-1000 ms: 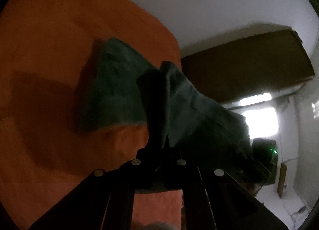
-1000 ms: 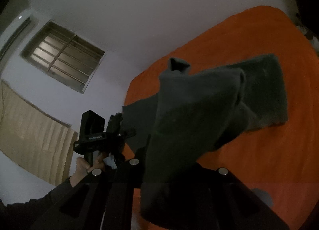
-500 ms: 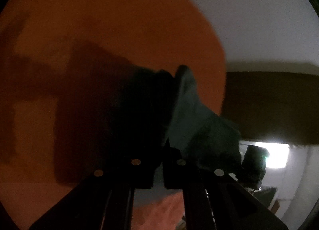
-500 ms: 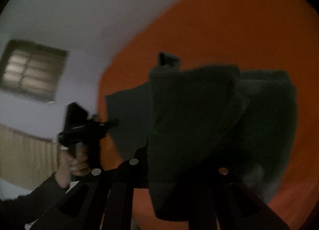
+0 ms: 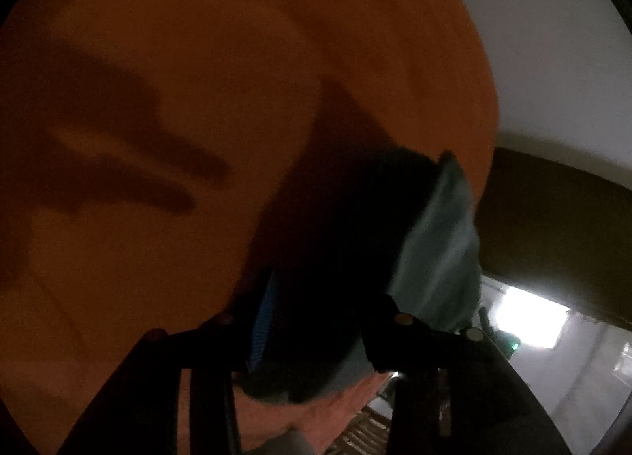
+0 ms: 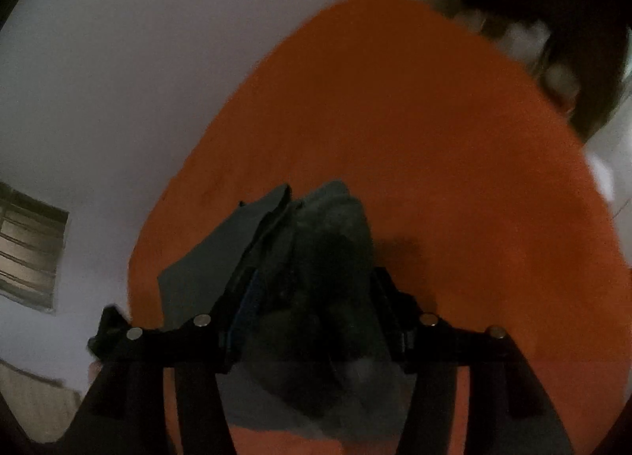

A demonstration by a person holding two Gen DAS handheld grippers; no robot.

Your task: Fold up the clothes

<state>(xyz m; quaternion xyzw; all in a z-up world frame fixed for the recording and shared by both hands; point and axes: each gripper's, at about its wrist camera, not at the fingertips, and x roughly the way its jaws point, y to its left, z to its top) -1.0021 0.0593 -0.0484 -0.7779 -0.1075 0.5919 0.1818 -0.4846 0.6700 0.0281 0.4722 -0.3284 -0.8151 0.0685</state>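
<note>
Left wrist view: dim and soft. Left gripper (image 5: 316, 320) has its fingers spread wide, with a blue pad visible on the inner face of the left finger (image 5: 261, 320). A dark grey-green garment (image 5: 438, 241) sits bunched between the fingers and rises ahead of them; its near side is in deep shadow and its right flank is lit paler. It lies on the orange bedspread (image 5: 197, 60), which fills most of the view. Shadows of the grippers fall across the spread at left. White wall (image 5: 533, 40) at upper right, a dark brown panel (image 5: 553, 237) below it, and a bright opening (image 5: 529, 320) lower right.

Right wrist view: right gripper (image 6: 312, 297) also spread apart, its fingers standing on either side of the garment (image 6: 328, 257) without clamping it. The cloth is heaped in folds between them, a flatter layer (image 6: 205, 273) reaching out to the left, all resting near the spread's (image 6: 434, 139) left edge. White wall (image 6: 158, 40) behind; barred window (image 6: 27, 253) at far left. Upper right corner is dark and too blurred to make out.
</note>
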